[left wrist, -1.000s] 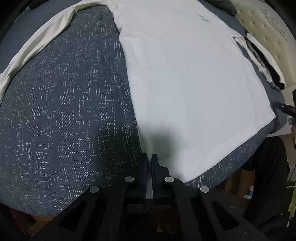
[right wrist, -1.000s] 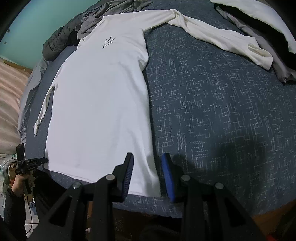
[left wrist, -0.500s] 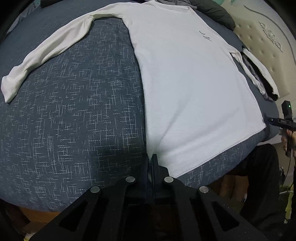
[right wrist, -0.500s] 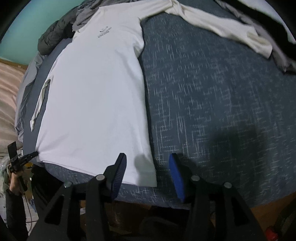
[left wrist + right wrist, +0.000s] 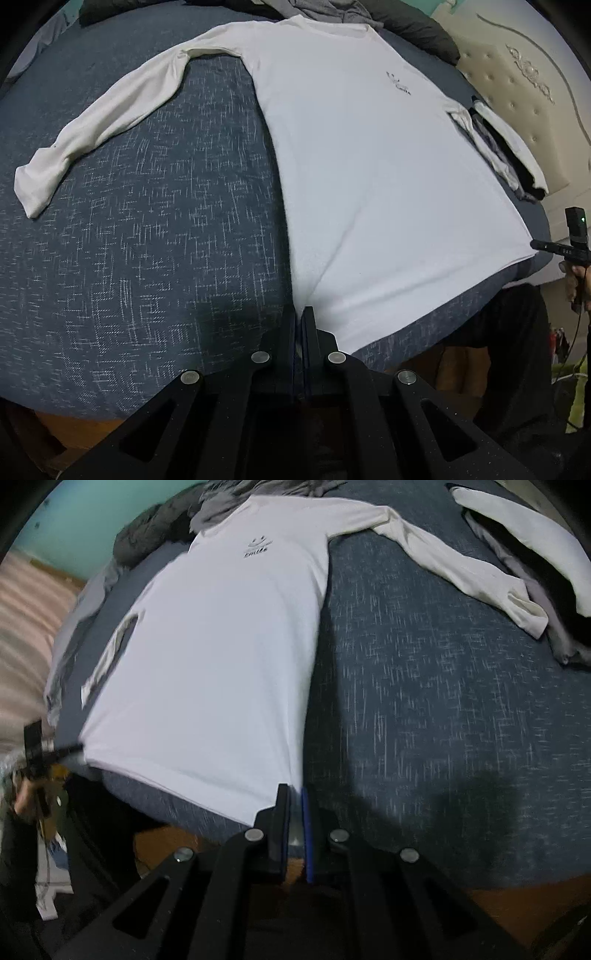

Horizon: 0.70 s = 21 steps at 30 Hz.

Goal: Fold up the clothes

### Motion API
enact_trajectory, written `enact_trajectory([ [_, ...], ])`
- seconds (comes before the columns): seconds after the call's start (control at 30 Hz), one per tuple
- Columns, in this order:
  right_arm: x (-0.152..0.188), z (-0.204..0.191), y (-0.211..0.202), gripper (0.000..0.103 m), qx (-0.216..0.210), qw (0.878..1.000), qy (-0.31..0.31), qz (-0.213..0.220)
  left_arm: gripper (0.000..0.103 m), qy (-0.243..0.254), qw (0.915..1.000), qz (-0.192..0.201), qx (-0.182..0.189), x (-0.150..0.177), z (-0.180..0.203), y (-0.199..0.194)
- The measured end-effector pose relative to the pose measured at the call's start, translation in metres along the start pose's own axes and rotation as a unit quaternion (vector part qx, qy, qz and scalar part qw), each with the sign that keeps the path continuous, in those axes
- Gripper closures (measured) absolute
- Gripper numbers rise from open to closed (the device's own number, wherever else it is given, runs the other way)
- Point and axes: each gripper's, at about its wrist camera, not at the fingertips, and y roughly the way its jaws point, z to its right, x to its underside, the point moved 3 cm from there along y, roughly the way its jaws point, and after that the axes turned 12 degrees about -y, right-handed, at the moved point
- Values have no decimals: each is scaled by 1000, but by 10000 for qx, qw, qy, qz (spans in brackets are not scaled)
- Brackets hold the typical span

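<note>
Left wrist view takes in a wide bed cover [image 5: 147,258], dark blue-grey woven cloth flecked all over with short white dashes, slightly domed by the lens. On it lies one white long-sleeved shirt [image 5: 369,166], smooth soft knit, spread flat with its front up and its hem toward the near edge of the bed. A small dark printed logo [image 5: 398,82] sits on the chest. One sleeve [image 5: 110,114] stretches out over the cover, gently bent and creased at the elbow, its cuff well apart from the body. The other sleeve [image 5: 110,657], seen from the right wrist, lies narrow and folded close along the shirt's far side.

Beyond the collar is a heap of crumpled grey clothes [image 5: 255,491] beside a dark puffy quilted piece [image 5: 147,535]. A second small stack of white, grey and black garments [image 5: 535,554] lies at the cover's edge, near a cream tufted headboard [image 5: 517,92].

Two black grippers are at work, one at each hem corner. The left gripper [image 5: 300,325] is pinched tight on the shirt's corner, cloth drawn into faint tension folds above its tips. The right gripper [image 5: 294,805], with blue-lined pads [image 5: 306,823], is closed on the opposite corner, white fabric caught between its fingers. This frame is somewhat motion-blurred.
</note>
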Motion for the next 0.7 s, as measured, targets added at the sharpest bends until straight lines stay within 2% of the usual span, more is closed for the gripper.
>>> enact_trajectory([
  [0.1, 12, -2, 29, 97, 63, 9993, -46, -361, 100, -86, 9999, -90, -21, 7, -9, 6],
  [0.23, 20, -9, 50, 97, 113, 9985, -83, -523, 100, -157, 9995, -250, -96, 14, -17, 21],
  [0.53, 14, -16, 49, 94, -250, 9972, -17, -710, 100, -167, 9994, -315, -47, 17, -16, 29],
  [0.57, 11, -15, 46, 91, -243, 9976, 12, -655, 100, -162, 9993, -321, -53, 17, -16, 29],
  [0.63, 0, -9, 35, 77, -166, 9989, 162, -397, 98, -160, 9995, -270, -89, 13, -15, 25],
  [0.67, -7, -6, 29, 62, -106, 9994, 242, -217, 98, -158, 9995, -244, -107, 12, -15, 23],
  [0.7, -15, 0, 22, 56, -32, 9994, 338, -6, 97, -157, 9996, -218, -125, 10, -14, 20],
])
